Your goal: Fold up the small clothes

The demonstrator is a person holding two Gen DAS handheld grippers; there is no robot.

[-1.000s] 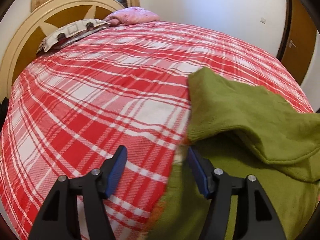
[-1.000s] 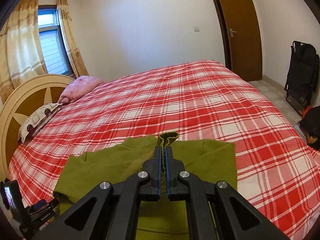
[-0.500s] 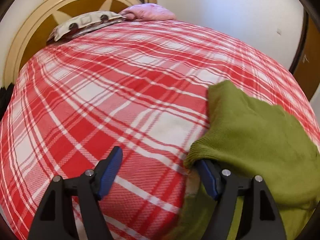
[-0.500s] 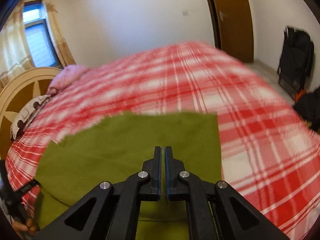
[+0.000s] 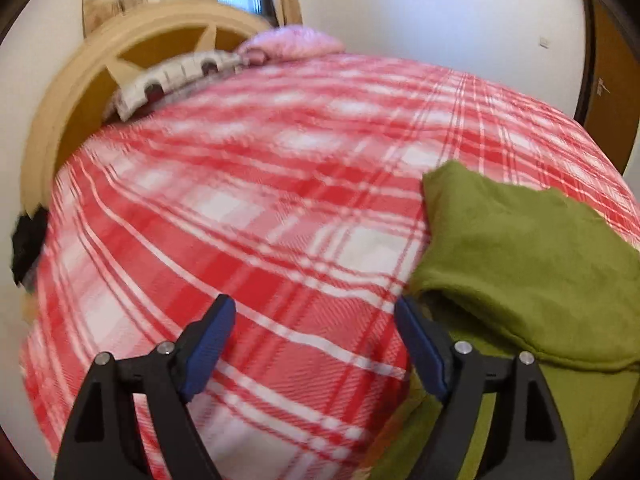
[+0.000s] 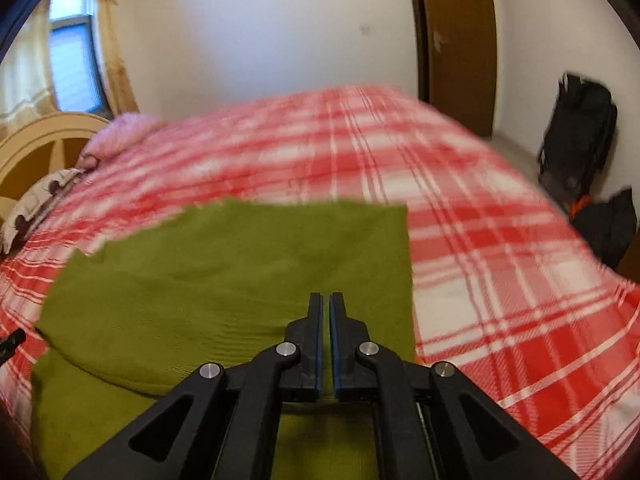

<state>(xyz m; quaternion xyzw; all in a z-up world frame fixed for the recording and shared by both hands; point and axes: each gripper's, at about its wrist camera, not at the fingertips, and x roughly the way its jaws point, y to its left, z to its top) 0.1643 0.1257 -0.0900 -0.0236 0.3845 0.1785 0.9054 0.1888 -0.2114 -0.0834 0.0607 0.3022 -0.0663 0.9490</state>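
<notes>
A green garment (image 6: 240,272) lies on the red plaid bed, its upper layer folded over the lower one. In the left wrist view the garment (image 5: 528,256) fills the right side. My left gripper (image 5: 316,344) is open and empty, its right finger at the garment's left edge, its left finger over bare blanket. My right gripper (image 6: 325,320) is shut above the near part of the garment; nothing shows between its pads.
The red plaid blanket (image 5: 260,208) covers the bed. A cream headboard (image 5: 92,80), a patterned pillow (image 5: 172,76) and a pink pillow (image 5: 292,40) are at the far end. A brown door (image 6: 460,40) and black bags (image 6: 576,136) stand to the right.
The right gripper let go of the green fabric it held pinched a second ago; the fold now lies flat. Both grippers have pulled back and lifted slightly. The left one stays open.
</notes>
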